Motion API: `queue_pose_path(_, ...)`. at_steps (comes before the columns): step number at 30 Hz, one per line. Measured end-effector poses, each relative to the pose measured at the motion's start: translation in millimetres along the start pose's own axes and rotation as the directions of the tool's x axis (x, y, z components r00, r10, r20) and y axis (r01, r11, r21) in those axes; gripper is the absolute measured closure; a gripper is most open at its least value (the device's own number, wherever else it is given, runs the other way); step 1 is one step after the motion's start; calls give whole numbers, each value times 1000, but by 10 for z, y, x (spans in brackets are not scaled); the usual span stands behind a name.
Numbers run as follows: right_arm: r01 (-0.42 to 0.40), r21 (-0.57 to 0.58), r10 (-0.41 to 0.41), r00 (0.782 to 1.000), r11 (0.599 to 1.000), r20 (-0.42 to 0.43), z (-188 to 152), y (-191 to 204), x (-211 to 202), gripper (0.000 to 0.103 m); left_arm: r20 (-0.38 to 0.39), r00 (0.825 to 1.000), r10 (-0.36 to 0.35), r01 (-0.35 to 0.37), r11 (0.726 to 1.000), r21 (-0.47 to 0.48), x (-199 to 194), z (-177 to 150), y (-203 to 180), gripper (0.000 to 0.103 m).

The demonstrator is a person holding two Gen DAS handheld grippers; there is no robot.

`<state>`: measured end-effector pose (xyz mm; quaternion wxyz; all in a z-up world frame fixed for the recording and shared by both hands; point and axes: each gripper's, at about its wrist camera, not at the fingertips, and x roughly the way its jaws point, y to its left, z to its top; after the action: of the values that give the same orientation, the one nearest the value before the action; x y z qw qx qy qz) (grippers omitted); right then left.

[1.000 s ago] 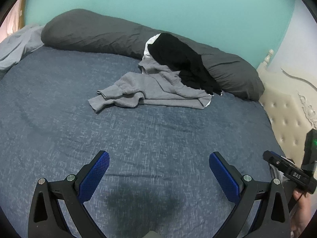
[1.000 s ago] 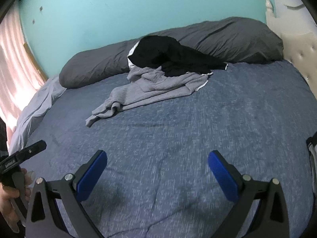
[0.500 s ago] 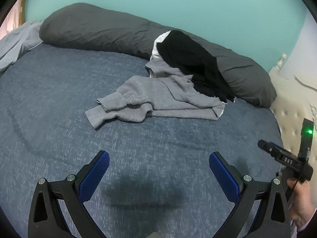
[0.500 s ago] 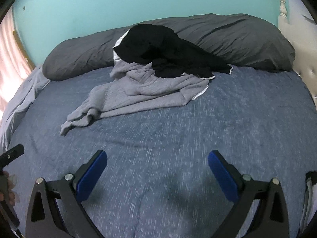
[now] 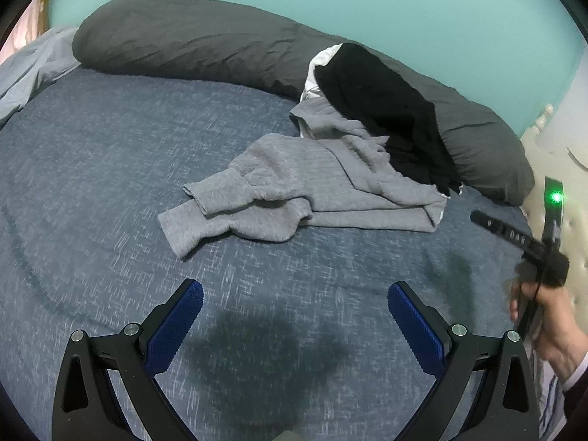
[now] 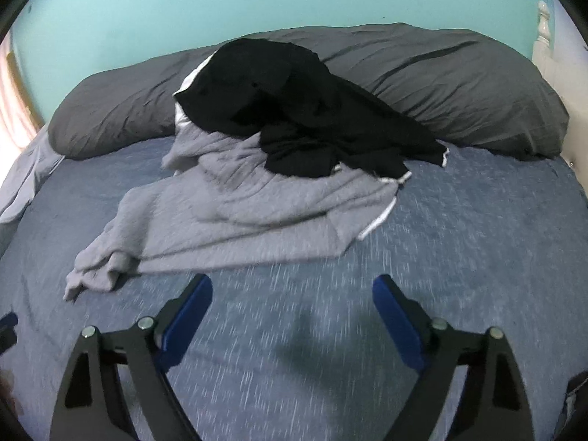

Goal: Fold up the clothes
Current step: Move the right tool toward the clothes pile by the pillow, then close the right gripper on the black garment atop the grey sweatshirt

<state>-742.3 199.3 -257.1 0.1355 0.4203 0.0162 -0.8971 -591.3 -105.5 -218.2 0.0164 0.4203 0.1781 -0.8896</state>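
Clothes (image 5: 312,191); hand (image 5: 544,316) left view only

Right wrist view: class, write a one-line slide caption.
Empty right claw, closing, above blue bedspread near grey sweater under black garment.

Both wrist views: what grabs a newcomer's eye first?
The crumpled grey knit sweater sprawled mid-bed on the blue-grey bedspread, with a black garment heaped over its far end against the long dark grey pillow. Nearer, the right gripper, blue-padded, is closing on nothing; the left gripper is open and empty.
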Motion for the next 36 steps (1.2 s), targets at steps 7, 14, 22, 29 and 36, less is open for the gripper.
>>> queue_pose_path(7,5,-20,-5,999,1000,31,327,-11,438,12,-12,1000,21,-21,999,-26,305,157,117,0)
queue_pose_path(14,-8,24,7,1000,1000,18,517,-62,908,12,-23,999,23,-24,999,-44,529,237,205,0)
queue_pose_path(22,1,58,-3,1000,998,27,687,-172,1275,25,-45,999,29,-31,998,-51,700,190,317,0)
queue_pose_path(29,25,95,-26,1000,995,11,796,-268,1525,30,-53,998,33,-36,998,-55,797,174,342,0)
queue_pose_path(36,28,95,-27,1000,995,-10,823,-258,1693,41,-49,998,40,-43,997,-61,886,226,351,0)
